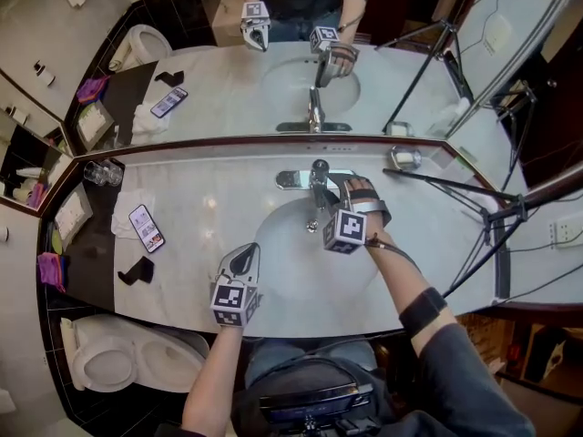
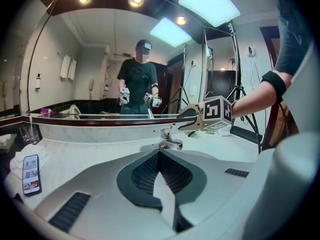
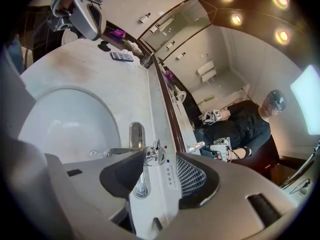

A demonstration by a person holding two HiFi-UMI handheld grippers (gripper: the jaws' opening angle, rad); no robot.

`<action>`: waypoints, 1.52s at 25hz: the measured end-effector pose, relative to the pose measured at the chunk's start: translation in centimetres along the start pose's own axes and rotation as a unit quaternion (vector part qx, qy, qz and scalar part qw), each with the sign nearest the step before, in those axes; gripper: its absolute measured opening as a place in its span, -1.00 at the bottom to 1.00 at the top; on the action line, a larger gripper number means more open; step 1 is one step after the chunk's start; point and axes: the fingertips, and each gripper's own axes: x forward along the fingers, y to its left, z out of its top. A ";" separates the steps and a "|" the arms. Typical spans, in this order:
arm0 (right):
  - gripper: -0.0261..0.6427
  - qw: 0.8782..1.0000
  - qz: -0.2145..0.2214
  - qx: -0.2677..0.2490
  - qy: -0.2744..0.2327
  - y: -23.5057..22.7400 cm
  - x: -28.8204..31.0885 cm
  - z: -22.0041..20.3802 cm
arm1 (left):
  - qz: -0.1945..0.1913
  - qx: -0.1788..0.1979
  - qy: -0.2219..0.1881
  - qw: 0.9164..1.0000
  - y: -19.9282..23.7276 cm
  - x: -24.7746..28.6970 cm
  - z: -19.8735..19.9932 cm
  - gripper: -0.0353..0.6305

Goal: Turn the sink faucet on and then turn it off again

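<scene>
Faucet sits at back-centre of the bench, behind the sink, right below the mirror's edge. It's chrome, w/ a single lever on top and the spout reaching over the basin. Can't tell if water is running.

R hand-held gripper is up at the faucet, rolled sideways, jaws spread. The lever stands in the gap btwn them, nearer one jaw, and the pads aren't seen pressing on it.

L hand-held gripper hangs over the sink's near-left rim, well apart from the faucet and pointing toward it. Its jaws are pressed together at the tips, nothing btwn.

Phone lies face-up on a white cloth at the bench's left. A glass stands near the back-left corner by the mirror.
</scene>
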 end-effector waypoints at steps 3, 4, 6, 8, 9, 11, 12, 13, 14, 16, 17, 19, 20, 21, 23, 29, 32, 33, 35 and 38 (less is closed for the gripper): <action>-0.25 1.000 0.009 -0.026 0.001 0.3 1.7 0.3 | 0.003 -0.001 0.005 1.000 0.4 0.3 -0.5 -0.91; -0.25 0.999 0.013 -0.039 0.004 0.5 2.2 0.3 | 0.005 -0.002 0.006 1.000 0.5 0.3 -0.6 -0.91; -0.26 0.998 0.021 -0.065 0.012 1.0 3.0 0.1 | 0.005 -0.004 0.007 1.000 0.7 0.4 -0.7 -0.91; -0.28 0.996 0.031 -0.081 0.017 1.8 3.5 0.1 | 0.006 -0.005 0.008 1.000 1.0 0.3 -0.7 -0.91; -0.32 0.996 0.036 -0.085 0.018 2.2 3.7 0.1 | 0.006 -0.006 0.009 1.000 1.1 0.3 -0.7 -0.91; -0.36 0.995 0.040 -0.087 0.021 2.6 3.8 0.1 | 0.007 -0.007 0.010 1.000 1.3 0.4 -0.9 -0.91; -0.36 0.995 0.041 -0.088 0.023 2.6 3.8 0.1 | 0.007 -0.007 0.011 1.000 1.3 0.4 -0.9 -0.91; -0.36 0.995 0.043 -0.090 0.024 2.6 3.8 0.1 | 0.008 -0.007 0.011 1.000 1.4 0.5 -0.9 -0.91; -0.36 0.994 0.045 -0.093 0.026 2.6 3.7 0.1 | 0.007 -0.008 0.011 1.000 1.4 0.6 -0.9 -0.91; -0.39 0.994 0.046 -0.099 0.028 2.7 3.7 0.0 | 0.006 -0.010 0.010 1.000 1.3 0.7 -0.9 -0.91; -0.40 0.994 0.045 -0.101 0.028 2.7 3.6 0.0 | 0.005 -0.010 0.010 1.000 1.2 0.7 -1.0 -0.91; -0.41 0.993 0.043 -0.104 0.028 2.7 3.6 0.0 | 0.005 -0.012 0.010 1.000 1.2 0.7 -1.1 -0.91; -0.42 0.993 0.042 -0.106 0.027 2.8 3.6 0.0 | 0.005 -0.012 0.011 1.000 1.2 0.7 -1.1 -0.91; -0.42 0.993 0.040 -0.106 0.026 2.8 3.6 0.0 | 0.006 -0.013 0.011 1.000 1.2 0.7 -1.2 -0.91; -0.42 0.994 0.037 -0.103 0.024 2.9 3.6 0.1 | 0.007 -0.014 0.012 1.000 1.3 0.6 -1.4 -0.91; -0.48 0.994 0.030 -0.100 0.024 2.7 3.7 0.2 | 0.008 -0.017 0.013 1.000 1.4 0.8 -1.6 -0.91; -0.52 0.994 0.026 -0.099 0.024 2.5 3.7 0.2 | 0.007 -0.018 0.014 1.000 1.3 0.8 -1.7 -0.91; -0.52 0.995 0.027 -0.097 0.024 2.6 3.7 0.3 | 0.006 -0.018 0.014 1.000 1.3 0.9 -1.7 -0.91; -0.52 0.995 0.029 -0.093 0.023 2.6 3.6 0.3 | 0.005 -0.018 0.013 1.000 1.3 0.9 -1.7 -0.91; -0.52 0.995 0.027 -0.093 0.024 2.6 3.7 0.3 | 0.004 -0.019 0.013 1.000 1.2 1.0 -1.7 -0.91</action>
